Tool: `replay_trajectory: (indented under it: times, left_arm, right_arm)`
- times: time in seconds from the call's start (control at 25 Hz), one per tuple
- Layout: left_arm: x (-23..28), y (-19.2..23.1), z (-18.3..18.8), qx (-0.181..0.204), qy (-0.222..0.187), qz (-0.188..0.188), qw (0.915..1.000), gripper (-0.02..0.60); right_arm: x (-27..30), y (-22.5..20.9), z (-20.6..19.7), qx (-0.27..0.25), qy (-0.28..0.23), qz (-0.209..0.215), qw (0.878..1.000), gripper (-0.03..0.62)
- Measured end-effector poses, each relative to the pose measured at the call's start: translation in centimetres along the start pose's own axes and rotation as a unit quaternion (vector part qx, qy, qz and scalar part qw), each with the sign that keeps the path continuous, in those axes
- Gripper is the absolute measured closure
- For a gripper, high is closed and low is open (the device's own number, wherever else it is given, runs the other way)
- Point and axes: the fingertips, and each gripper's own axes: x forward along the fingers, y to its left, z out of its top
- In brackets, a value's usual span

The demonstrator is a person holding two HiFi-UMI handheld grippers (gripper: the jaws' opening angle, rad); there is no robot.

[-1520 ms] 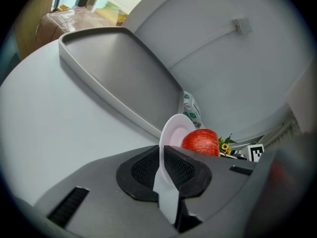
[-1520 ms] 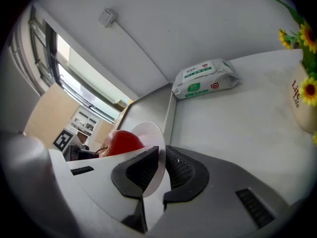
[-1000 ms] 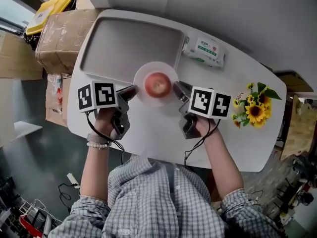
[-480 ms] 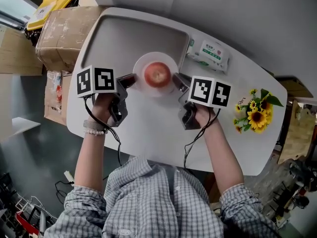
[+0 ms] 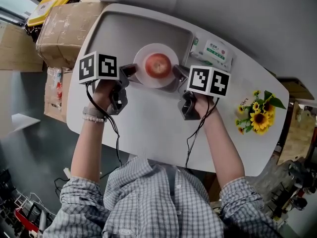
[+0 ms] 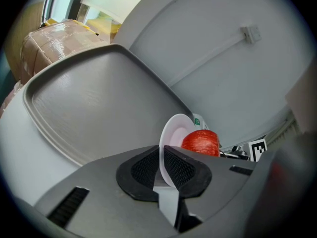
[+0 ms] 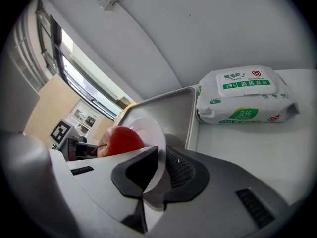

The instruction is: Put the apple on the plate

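Apple (image 5: 158, 64), round, on smooth plate (image 5: 147, 53)

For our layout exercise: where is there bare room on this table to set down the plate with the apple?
The grey tray is bare left of the plate. The white table is bare from the left gripper and right gripper back to the person's shirt. Crowded: the right side, with wipes pack and sunflowers.

White table (image 5: 148, 128) with rounded corners. At its far left corner, grey tray (image 5: 111, 36), lying flat. Just beside the tray's right side, along the far edge, pack of wet wipes (image 5: 214, 52). Near the right edge, bunch of sunflowers (image 5: 258, 115). Beyond the left edge, taped cardboard box (image 5: 62, 31).
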Motion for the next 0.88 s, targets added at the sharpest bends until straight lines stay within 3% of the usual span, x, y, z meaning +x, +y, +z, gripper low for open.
replay_trajectory:
  times: [0.72,0.88]
  left_arm:
    - [1.4,1.7,0.5,0.025,0.012,0.036,0.9989,0.546]
    - [1.6,2.0,0.5,0.041,0.015,0.062,0.9971,0.546]
  right_arm:
    - [1.8,0.1,0.4,-0.076,0.011,-0.038,0.996,0.539]
    - [2.1,0.3,0.3,-0.104,0.017,-0.04,0.994,0.539]
